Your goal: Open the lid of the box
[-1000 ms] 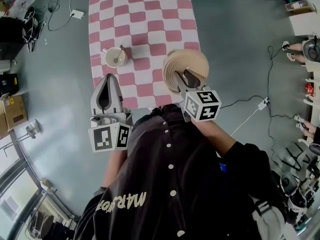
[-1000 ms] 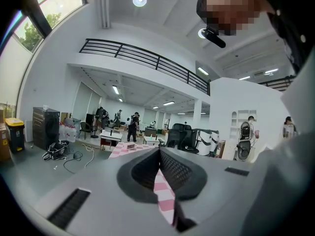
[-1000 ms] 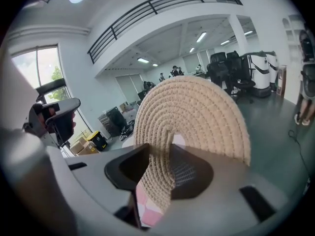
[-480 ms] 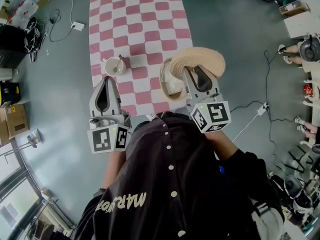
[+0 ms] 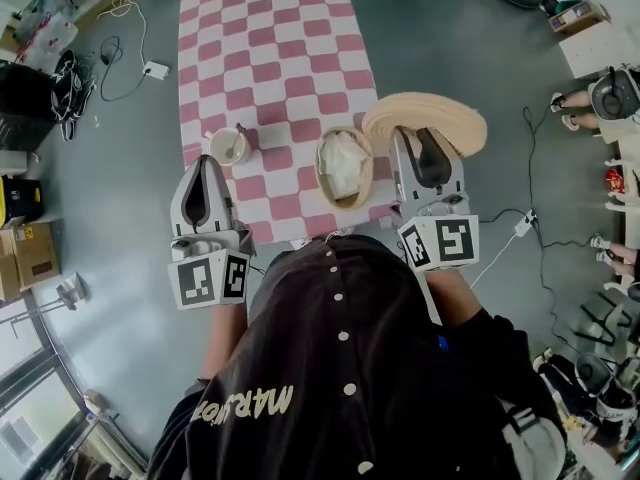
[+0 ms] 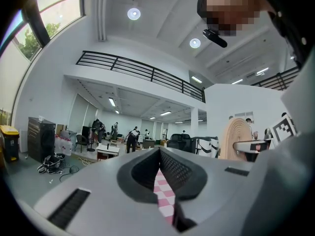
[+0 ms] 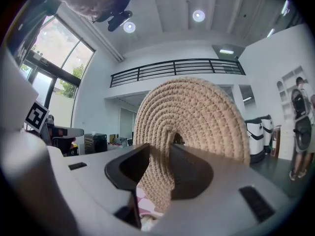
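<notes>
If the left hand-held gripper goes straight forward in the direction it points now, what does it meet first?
Probably the pink-and-white checked tablecloth, which shows between its jaws; the left hand-held gripper aims just left of the white cup with a spoon. Height is unclear.

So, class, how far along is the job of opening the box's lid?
Done: the lid is off the box, whose white cloth shows inside. In hand: the right tongs clamp the lid beside the box. Left: probably setting the lid down; the left tongs are shut and empty.
</notes>
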Demonstrator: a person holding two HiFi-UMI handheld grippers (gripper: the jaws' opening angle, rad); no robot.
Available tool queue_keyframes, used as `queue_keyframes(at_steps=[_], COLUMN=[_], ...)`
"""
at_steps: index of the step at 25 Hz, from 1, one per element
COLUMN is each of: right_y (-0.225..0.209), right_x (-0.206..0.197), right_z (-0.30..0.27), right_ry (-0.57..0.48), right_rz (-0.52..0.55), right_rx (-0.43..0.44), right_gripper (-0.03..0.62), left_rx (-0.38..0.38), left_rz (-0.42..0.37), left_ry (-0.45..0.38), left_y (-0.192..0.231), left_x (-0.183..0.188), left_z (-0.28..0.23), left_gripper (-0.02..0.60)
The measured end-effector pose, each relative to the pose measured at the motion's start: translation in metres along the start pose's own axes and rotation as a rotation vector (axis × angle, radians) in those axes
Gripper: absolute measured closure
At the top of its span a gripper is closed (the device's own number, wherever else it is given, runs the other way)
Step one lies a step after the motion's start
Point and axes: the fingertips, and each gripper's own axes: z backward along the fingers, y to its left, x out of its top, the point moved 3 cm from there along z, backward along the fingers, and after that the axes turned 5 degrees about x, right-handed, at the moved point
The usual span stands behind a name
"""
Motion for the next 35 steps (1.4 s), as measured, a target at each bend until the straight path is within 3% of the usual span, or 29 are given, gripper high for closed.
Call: queue_keyframes(at_steps=[11, 23, 35], right_y=[-0.020, -0.042, -0.065], right_x=[0.042, 0.060, 0.053], right_z=[0.013, 0.022, 0.029], right_ry=[-0.116, -0.154, -0.145], right_rz=[0.109, 0.196, 0.189], right_rx=[-0.065, -0.122, -0.180], right_gripper=[0.461, 0.462, 0.462], left_rx=[-0.012, 0.044, 0.105], left_rz=[-0.006, -0.058, -0.089], left_ry=[-0.055, -0.107, -0.115], left_y=[-0.002, 0.016, 0.039], left_x=[0.020, 0.039, 0.042], left_z=[-0.011, -0.011, -0.006], left_gripper=[0.571, 0.571, 0.571])
